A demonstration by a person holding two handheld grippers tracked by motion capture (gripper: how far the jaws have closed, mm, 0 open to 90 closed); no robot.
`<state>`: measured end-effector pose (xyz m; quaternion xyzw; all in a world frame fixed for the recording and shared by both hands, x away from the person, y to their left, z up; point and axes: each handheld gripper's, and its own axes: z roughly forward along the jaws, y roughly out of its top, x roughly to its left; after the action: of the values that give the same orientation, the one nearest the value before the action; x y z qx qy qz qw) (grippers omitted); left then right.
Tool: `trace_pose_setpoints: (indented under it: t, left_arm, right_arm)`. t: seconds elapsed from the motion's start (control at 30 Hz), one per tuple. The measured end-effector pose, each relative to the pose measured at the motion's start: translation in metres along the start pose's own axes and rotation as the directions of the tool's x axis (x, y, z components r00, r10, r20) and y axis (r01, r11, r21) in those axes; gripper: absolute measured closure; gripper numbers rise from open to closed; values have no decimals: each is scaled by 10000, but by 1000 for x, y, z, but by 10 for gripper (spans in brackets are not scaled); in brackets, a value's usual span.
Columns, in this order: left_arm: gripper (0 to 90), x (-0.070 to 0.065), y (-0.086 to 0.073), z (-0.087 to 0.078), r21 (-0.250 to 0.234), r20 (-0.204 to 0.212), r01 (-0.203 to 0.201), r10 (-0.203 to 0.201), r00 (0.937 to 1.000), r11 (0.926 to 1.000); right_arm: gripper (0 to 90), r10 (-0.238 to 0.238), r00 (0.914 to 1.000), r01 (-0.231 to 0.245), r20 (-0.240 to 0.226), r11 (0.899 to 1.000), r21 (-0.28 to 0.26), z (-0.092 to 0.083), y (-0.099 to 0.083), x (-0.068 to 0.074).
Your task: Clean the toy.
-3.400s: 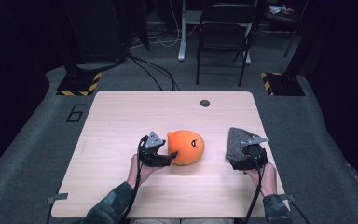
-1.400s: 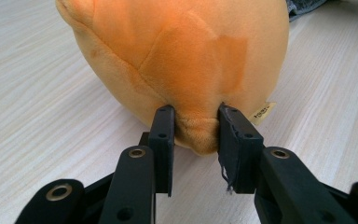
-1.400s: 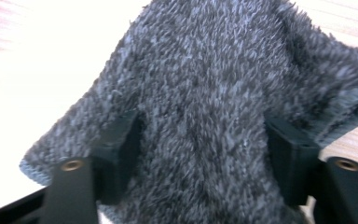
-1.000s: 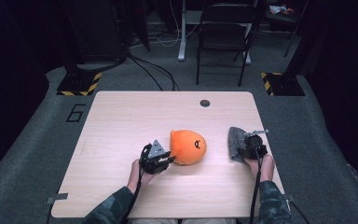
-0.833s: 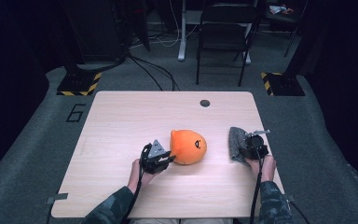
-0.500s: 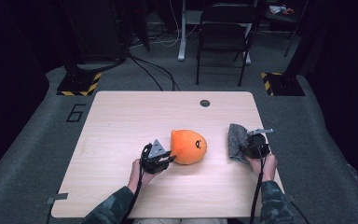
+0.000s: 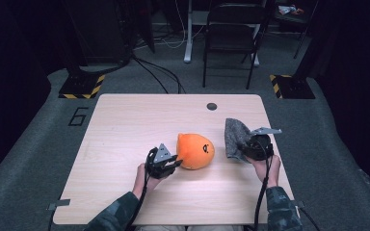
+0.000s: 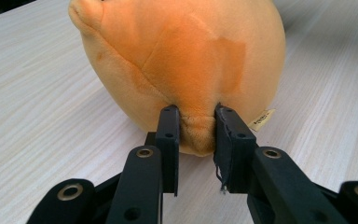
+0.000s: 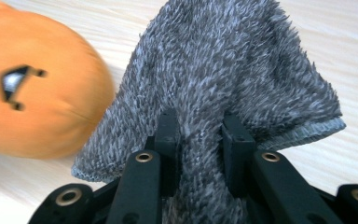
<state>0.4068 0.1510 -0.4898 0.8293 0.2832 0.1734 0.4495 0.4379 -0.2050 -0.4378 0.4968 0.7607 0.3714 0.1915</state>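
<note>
The orange plush toy (image 7: 195, 150) lies near the middle of the worktop (image 7: 125, 125), and everything else is placed from it. The left hand-held gripper (image 7: 166, 163) sits just beside the toy on the person's left; in the left gripper view its jaws are closed down on a small fold of the toy's orange fabric (image 8: 198, 133) at the base, pinning it. The grey fuzzy cloth (image 7: 233, 137) is on the opposite side of the toy, near it but apart. The right hand-held gripper (image 7: 250, 147) is pinched tight on a bunch of the cloth (image 9: 200, 135), which hangs with its long axis running away from the person, the far end tipped up and the lower edge draping toward the worktop.

The coming move likely turns on this: the toy lies straight to the left of the cloth-holding gripper, so that hand is the nearer one to bring cloth to toy. Nothing stands between them. Beyond the toy, a small dark round grommet (image 7: 212, 106) sits by the far edge, well out of the path.
</note>
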Motion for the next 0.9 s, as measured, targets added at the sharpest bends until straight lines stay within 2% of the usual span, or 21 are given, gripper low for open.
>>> trace_pose_setpoints:
  t: [0.13,0.43,0.63,0.9]
  left_arm:
    - [725,-1,1,0,-59,41,132,-132,9999,9999]
    - [725,-3,2,0,-192,-51,46,-47,10000,9998]
    - [725,-6,4,0,-281,-101,-47,44,9999,9996]
    - [731,-8,7,0,-447,-8,-101,100,9999,9989]
  right_arm:
    - [718,-76,9991,70,-417,9998,-168,-3,7,13]
    - [716,-742,9909,683,-1126,9961,-553,-9,25,49]
    - [715,-1214,9818,1148,-1462,9920,-530,-6,33,77]
    - [713,-1589,9710,1539,-1789,9872,-416,4,40,103]
